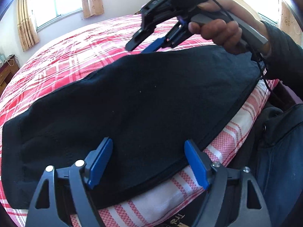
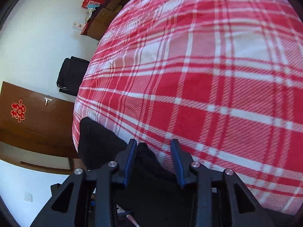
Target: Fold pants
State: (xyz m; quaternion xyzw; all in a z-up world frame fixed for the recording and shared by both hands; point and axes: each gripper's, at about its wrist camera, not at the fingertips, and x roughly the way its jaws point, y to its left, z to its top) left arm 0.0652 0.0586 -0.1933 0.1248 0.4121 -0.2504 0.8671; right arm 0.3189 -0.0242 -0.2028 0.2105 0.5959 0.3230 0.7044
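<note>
Pants (image 1: 144, 102) lie flat on the bed (image 1: 75, 43), long axis along its near edge. My left gripper (image 1: 148, 162) hangs over that edge, jaws apart, empty. My right gripper (image 2: 153, 160), jaws half apart, straddles the far pants edge, unclamped.
</note>
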